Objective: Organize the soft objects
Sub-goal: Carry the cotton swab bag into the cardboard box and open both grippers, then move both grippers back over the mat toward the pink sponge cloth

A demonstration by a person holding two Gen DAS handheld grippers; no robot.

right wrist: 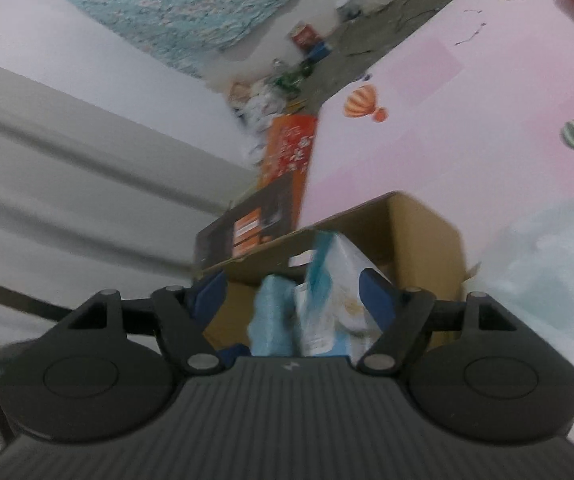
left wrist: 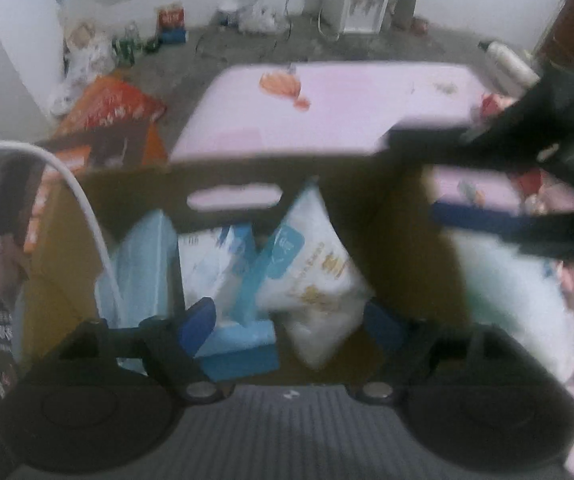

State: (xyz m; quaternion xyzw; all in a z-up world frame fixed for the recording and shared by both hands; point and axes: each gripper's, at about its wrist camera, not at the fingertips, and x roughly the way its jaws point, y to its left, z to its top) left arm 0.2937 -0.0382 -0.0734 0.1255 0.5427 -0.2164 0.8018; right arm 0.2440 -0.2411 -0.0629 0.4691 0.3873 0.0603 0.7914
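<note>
An open cardboard box (left wrist: 407, 216) stands on the pink mat (left wrist: 327, 112). Inside it lie a white tissue pack (left wrist: 315, 276), a light blue pack (left wrist: 243, 346) and a pale blue wrapped pack (left wrist: 143, 256). My left gripper (left wrist: 290, 322) hangs over the box, jaws open, nothing pressed between the pads. My right gripper (left wrist: 447, 178) reaches in from the right above the box rim, fingers spread. In the right wrist view that right gripper (right wrist: 293, 290) is open over the box (right wrist: 419, 220), with the white pack (right wrist: 339, 280) and a blue pack (right wrist: 275, 316) lying below it.
A pale plastic-wrapped bundle (right wrist: 547, 264) lies on the mat (right wrist: 467, 100) right of the box. Orange and dark cartons (right wrist: 287, 160) stand beyond the box by the wall. A white cable (left wrist: 83, 200) arcs over the box's left side. Clutter and a water dispenser (left wrist: 363, 0) line the far wall.
</note>
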